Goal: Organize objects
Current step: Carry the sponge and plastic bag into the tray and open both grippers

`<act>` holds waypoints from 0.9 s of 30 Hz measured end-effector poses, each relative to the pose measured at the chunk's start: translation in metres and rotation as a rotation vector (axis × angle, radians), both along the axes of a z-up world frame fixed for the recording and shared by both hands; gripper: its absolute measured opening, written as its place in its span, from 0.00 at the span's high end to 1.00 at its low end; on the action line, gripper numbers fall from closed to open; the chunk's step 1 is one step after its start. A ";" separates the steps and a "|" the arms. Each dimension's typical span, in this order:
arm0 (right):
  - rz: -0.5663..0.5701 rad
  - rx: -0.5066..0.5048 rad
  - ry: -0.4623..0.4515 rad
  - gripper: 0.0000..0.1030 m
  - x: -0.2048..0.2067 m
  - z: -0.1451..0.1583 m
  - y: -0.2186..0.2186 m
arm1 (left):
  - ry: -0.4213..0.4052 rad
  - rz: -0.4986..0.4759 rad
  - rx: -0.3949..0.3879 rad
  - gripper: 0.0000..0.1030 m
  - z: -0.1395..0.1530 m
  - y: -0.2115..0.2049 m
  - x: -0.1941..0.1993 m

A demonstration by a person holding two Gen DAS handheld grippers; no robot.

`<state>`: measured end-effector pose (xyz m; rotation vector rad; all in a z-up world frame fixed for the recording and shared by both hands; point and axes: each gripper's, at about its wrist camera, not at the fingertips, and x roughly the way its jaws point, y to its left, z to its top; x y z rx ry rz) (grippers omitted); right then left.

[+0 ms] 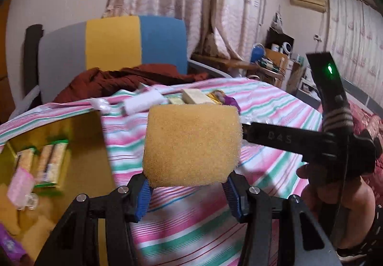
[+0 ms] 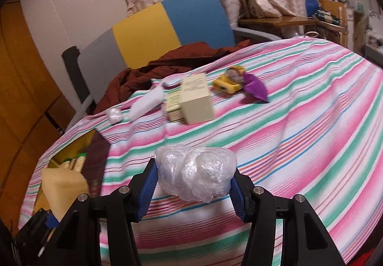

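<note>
Both jaws are clamped: my left gripper (image 1: 186, 190) squeezes a porous yellow sponge (image 1: 192, 145), my right gripper (image 2: 194, 191) a crinkly clear plastic bundle (image 2: 195, 172). Snack bars already lie in the gold-lined box (image 1: 95, 136) at left; far across the striped sheet (image 2: 299, 122), a cream carton (image 2: 197, 102), white tube (image 2: 146, 101) and purple pouch (image 2: 255, 89) wait, I judge.

Sponge (image 1: 191, 146) yellow; bedsheet (image 2: 299, 103) pink-green-white striped; chair (image 1: 134, 43) grey-yellow-blue; pouch (image 2: 255, 87) purple.
</note>
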<state>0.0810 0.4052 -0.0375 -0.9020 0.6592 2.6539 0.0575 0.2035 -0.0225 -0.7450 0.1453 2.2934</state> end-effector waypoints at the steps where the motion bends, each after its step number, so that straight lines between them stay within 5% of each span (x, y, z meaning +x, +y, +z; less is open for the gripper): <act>1: 0.019 -0.001 0.006 0.46 -0.002 0.003 -0.007 | -0.001 0.016 0.012 0.48 0.004 -0.009 -0.002; 9: 0.180 0.013 0.047 0.46 -0.019 0.024 -0.062 | 0.014 0.159 0.010 0.48 0.022 -0.079 -0.028; 27: 0.529 0.068 -0.019 0.43 -0.039 0.013 -0.174 | -0.241 0.334 -0.061 0.46 -0.026 -0.179 -0.071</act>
